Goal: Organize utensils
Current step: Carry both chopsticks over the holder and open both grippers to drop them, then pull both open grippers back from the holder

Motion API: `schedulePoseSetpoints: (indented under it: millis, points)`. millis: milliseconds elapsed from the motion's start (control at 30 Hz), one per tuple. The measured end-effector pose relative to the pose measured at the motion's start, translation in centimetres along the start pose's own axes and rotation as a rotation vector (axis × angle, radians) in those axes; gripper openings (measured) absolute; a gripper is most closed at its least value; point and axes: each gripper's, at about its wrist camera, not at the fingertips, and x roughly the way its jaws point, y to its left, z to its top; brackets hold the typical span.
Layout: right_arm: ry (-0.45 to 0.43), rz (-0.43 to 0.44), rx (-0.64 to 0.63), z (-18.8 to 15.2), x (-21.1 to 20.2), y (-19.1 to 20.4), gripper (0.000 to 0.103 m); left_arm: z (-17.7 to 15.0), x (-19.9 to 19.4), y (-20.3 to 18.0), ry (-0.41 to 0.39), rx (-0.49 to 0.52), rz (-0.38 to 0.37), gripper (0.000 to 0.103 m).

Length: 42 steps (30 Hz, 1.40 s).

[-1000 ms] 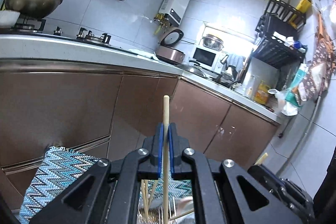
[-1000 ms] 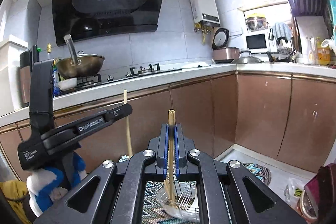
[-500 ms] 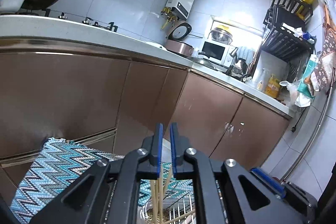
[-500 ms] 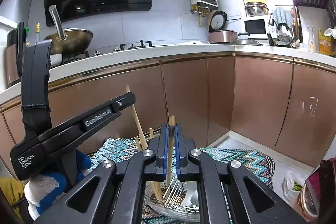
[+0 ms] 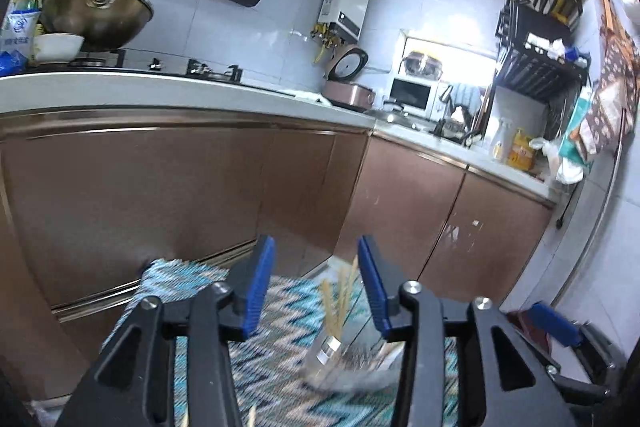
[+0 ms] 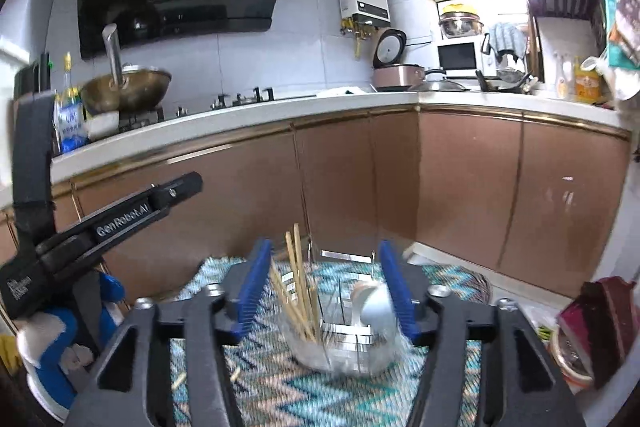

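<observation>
Change since earlier: both chopsticks I was pinching have left my jaws and now stand in the holder.
Left hand-held gripper [image 5: 316, 291]: jaws spreading, nothing pressed between the blue pads.
Right hand-held gripper [image 6: 326, 289]: jaws spreading too, pinching nothing.
Chopsticks [image 6: 298, 283]: wooden, leaning upright in the left part of the utensil holder.
Utensil holder [image 6: 352, 343]: wire and clear rack on the zigzag mat [image 6: 280, 395], just beyond my fingers; a metal spoon [image 6: 374, 303] sits in its right part.
Stray stick [image 6: 179, 379]: lies on the mat, left of the holder.
Cabinets [image 6: 460, 183]: brown doors behind.
Desk [image 6: 320, 103]: carries wok [image 6: 126, 89] and rice cooker [image 6: 394, 67].
</observation>
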Motion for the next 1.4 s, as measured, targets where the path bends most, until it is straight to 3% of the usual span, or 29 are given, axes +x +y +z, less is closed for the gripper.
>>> schedulePoseSetpoints:
  millis: [167,333,800,1400]
  points:
    - [0.038,-0.07,-0.042,-2.3,-3.0,2.0,0.08,-2.4,-3.8,1.8,0.047,0.009,0.047,0.042]
    - [0.053,-0.095,-0.075,-3.9,-5.0,3.2,0.086,-4.6,-6.6,3.7,0.091,-0.008,0.103,0.043]
    - [0.024,-0.075,-0.094,-5.4,-9.5,5.0,0.086,-8.8,-11.1,6.4,0.185,-0.024,0.181,0.043]
    - [0.037,-0.095,-0.123,-6.0,-10.4,5.1,0.086,-10.8,-9.8,6.9,0.26,-0.004,0.191,0.043]
